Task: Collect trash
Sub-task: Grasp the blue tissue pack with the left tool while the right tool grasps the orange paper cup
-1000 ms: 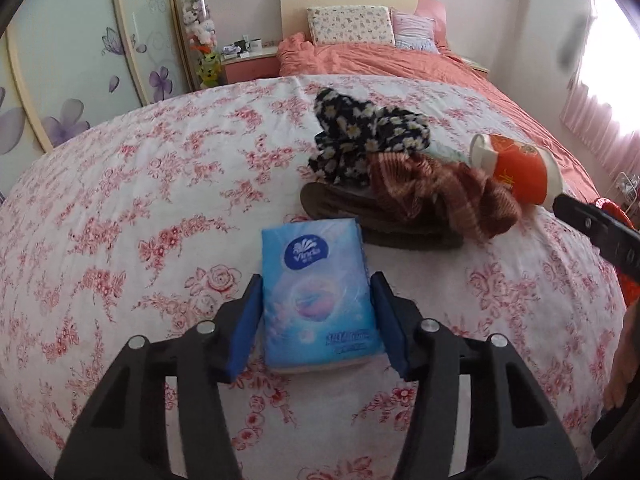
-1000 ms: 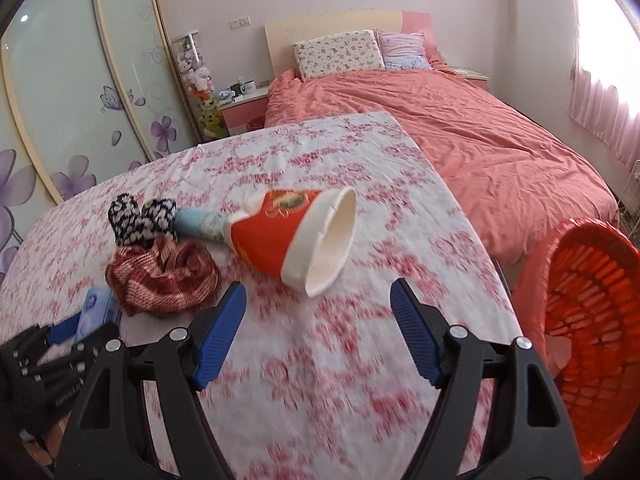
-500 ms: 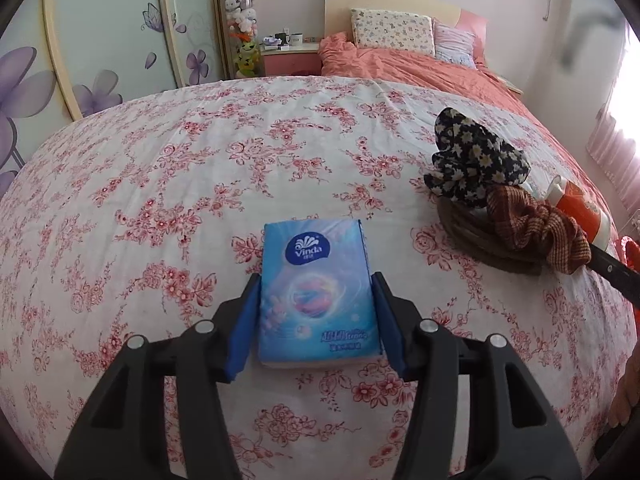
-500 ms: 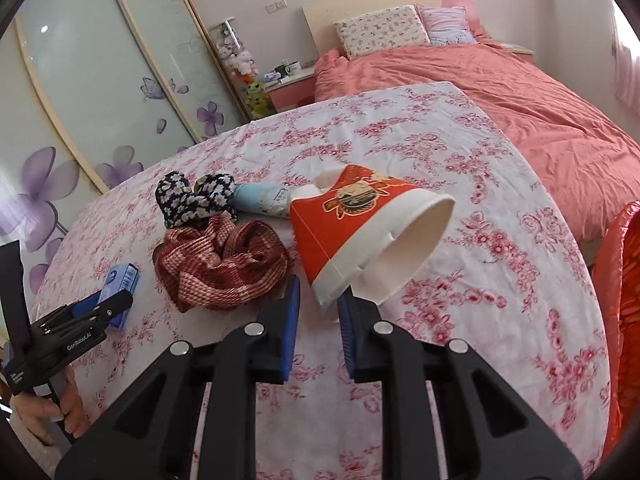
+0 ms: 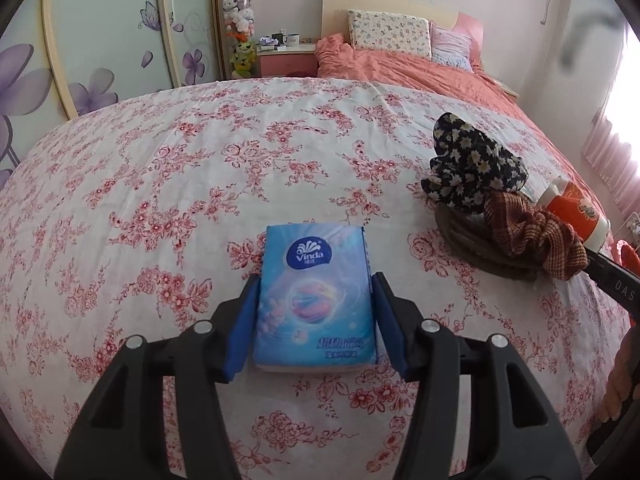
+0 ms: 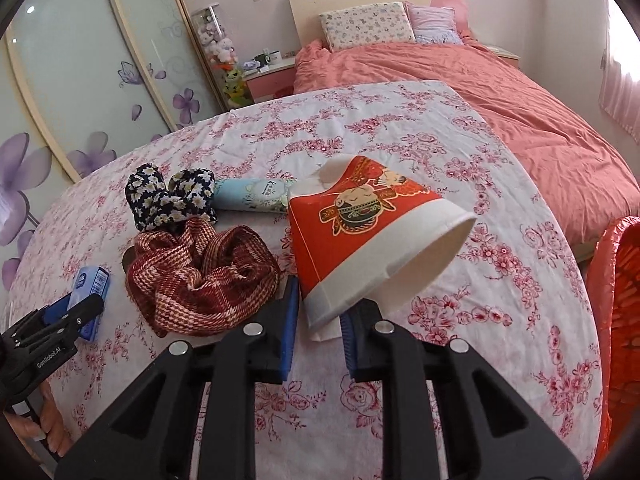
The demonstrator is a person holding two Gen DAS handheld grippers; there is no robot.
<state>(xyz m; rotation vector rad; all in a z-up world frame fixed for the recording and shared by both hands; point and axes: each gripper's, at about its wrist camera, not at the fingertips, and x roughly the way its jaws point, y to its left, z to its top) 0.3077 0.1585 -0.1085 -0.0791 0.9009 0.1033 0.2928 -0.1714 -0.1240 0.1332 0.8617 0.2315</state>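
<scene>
Right gripper (image 6: 318,332) pinched onto the rim of the red paper cup (image 6: 360,236), fingers just closed, cup tipped above the floral surface (image 6: 500,360). Left gripper (image 5: 314,320) half open, clamped on the blue tissue pack (image 5: 316,296). Best kept gentle on that thin rim, then swung right to the orange basket (image 6: 620,300).
</scene>
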